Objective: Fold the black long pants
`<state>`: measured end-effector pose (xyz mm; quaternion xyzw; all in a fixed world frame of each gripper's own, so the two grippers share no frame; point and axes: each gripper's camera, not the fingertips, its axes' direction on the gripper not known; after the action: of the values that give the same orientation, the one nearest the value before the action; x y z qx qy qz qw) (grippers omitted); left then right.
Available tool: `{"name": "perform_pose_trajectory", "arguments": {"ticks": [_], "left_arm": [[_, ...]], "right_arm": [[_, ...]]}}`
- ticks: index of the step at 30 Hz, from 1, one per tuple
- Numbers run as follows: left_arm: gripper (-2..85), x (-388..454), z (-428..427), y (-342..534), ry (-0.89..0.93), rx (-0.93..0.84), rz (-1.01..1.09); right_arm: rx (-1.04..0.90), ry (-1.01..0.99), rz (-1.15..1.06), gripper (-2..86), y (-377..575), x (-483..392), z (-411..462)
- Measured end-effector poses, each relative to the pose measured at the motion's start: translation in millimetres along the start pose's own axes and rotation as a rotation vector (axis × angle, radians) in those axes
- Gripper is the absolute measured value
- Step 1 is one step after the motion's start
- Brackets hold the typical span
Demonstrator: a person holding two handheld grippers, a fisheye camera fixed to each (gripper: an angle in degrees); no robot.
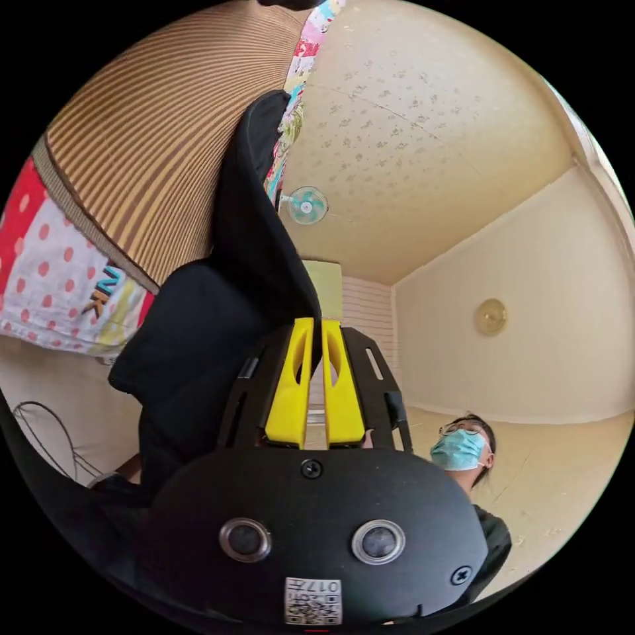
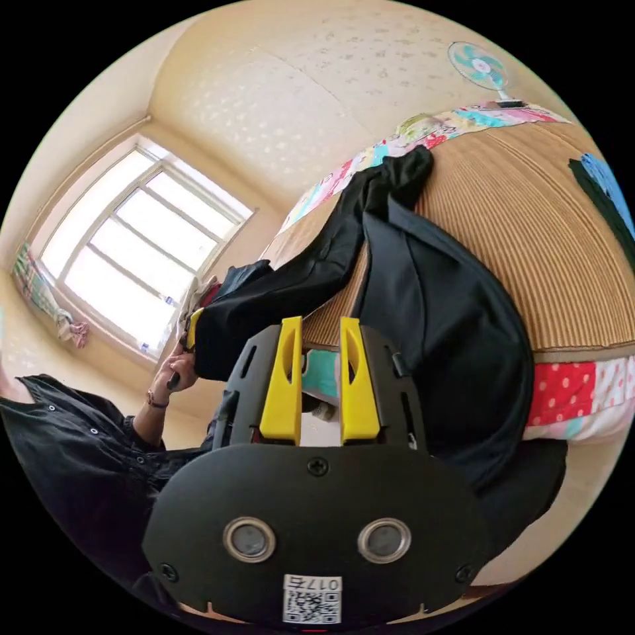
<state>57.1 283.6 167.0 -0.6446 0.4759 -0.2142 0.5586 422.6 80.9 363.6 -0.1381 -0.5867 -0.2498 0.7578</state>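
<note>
The black long pants [image 2: 450, 317] lie partly on a striped brown mat [image 2: 529, 218] and hang over the bed's edge. One end of the pants stretches off the mat to my left gripper [image 2: 192, 329], which a hand [image 2: 169, 374] holds. In the left gripper view the black cloth [image 1: 245, 264] runs down from the mat [image 1: 145, 132] into the tips of my left gripper [image 1: 317, 325]; its yellow jaws are pressed together on the fabric. My right gripper [image 2: 317, 324] stands open next to the mat's edge, beside the hanging pants, with nothing between its jaws.
A patterned quilt [image 2: 575, 390] covers the bed under the mat. A blue and dark garment [image 2: 605, 192] lies at the mat's far side. There is a fan [image 1: 305, 205], a bright window [image 2: 132, 251], a person wearing a mask [image 1: 460, 450] and a loose cable [image 1: 46, 430].
</note>
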Motion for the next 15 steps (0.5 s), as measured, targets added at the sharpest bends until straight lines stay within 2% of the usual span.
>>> {"name": "perform_pose_trajectory", "arguments": {"ticks": [1,3,4,5,7,9,10,12,14,15], "left_arm": [[1.1,-2,3,-5,0.07,-0.001,-0.041],[1.1,0,5,-10,0.134,-0.001,-0.077],[1.0,2,6,-12,0.152,-0.004,-0.096],[1.0,4,6,-12,0.158,-0.006,-0.104],[1.0,5,4,-10,0.212,0.006,-0.152],[1.0,-3,4,-6,0.332,0.043,-0.221],[0.9,-8,5,-5,0.412,0.067,-0.257],[1.0,-10,7,-3,0.452,0.089,-0.289],[1.0,-8,7,-2,0.4,0.093,-0.305],[1.1,-7,5,-3,0.369,0.095,-0.3]], "right_arm": [[-0.082,-0.094,0.009,14.2,-4,0,27],[-0.139,-0.186,0.075,17.3,0,4,62],[-0.145,-0.295,0.09,18.1,6,4,78],[-0.136,-0.36,0.099,18.5,9,4,84],[-0.018,-0.694,0.223,19.4,32,21,102],[0.05,-0.847,0.367,20.2,53,36,117],[0.048,-0.883,0.437,20.7,65,42,127],[0.009,-0.856,0.468,20.5,76,40,135],[-0.039,-0.866,0.447,18.7,80,29,142],[-0.074,-0.92,0.439,14.3,79,21,146]]}}
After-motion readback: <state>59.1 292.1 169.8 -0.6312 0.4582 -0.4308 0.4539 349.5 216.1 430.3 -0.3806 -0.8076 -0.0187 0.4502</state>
